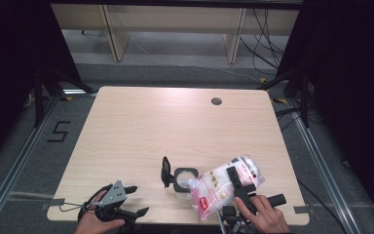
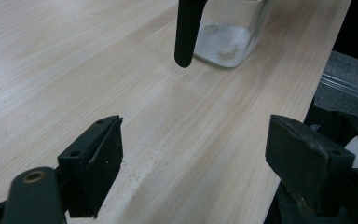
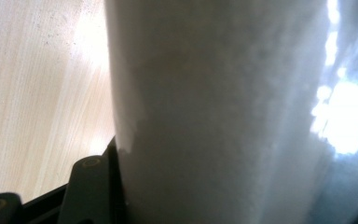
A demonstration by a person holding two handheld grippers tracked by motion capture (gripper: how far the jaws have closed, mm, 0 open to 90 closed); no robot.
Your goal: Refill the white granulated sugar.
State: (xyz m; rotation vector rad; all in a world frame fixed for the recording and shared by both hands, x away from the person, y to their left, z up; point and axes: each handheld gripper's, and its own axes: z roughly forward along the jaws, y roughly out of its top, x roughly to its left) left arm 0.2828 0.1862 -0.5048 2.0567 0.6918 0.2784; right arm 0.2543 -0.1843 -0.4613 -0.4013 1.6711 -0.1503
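While clamped by the right hand-held gripper (image 1: 238,183), bag of white powder (image 1: 219,183) tilts beside open jar (image 1: 185,176); could spill. Left hand-held gripper (image 1: 132,200) open, empty.

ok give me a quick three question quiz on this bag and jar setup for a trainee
1. True or false: the right gripper is clamped on the bag of white powder.
2. Which way does the bag's lower end tilt? A) at the open jar B) at the table hole C) off the table
3. Fill in: the left gripper's jaws stand ____ with nothing between them.

Key
1. True; the bag fills the space between the jaws in the right gripper view.
2. A; the jar's black lid is flipped up beside the mouth.
3. Open; bare table shows between them in the left gripper view.
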